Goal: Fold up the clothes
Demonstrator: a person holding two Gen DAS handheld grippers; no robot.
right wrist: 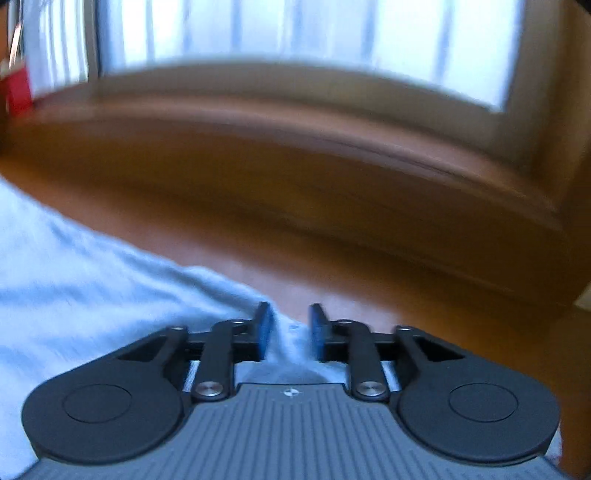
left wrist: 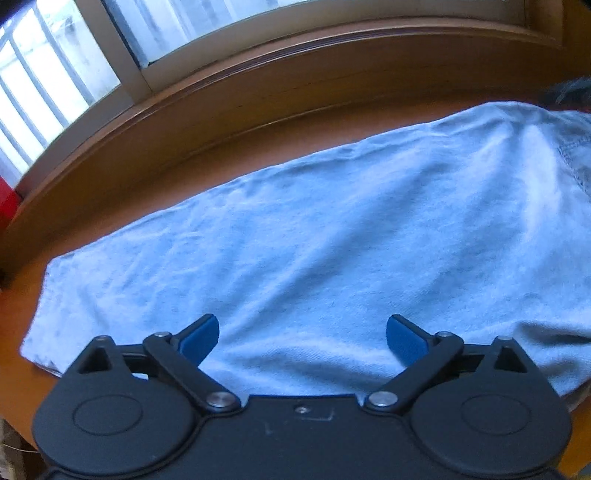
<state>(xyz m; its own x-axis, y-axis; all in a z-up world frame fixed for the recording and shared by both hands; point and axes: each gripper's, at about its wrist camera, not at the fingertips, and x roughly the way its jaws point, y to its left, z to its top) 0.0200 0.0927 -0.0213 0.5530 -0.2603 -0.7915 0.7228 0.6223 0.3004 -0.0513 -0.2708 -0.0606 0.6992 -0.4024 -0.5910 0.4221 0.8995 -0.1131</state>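
Jeans [left wrist: 332,229], one; right gripper [right wrist: 290,332] pinching them

Both wrist views low over jeans [left wrist: 314,229], facing window [right wrist: 295,33]

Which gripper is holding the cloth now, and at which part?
The right gripper pinches the light blue jeans at their edge. The left gripper is open above them, holding nothing.
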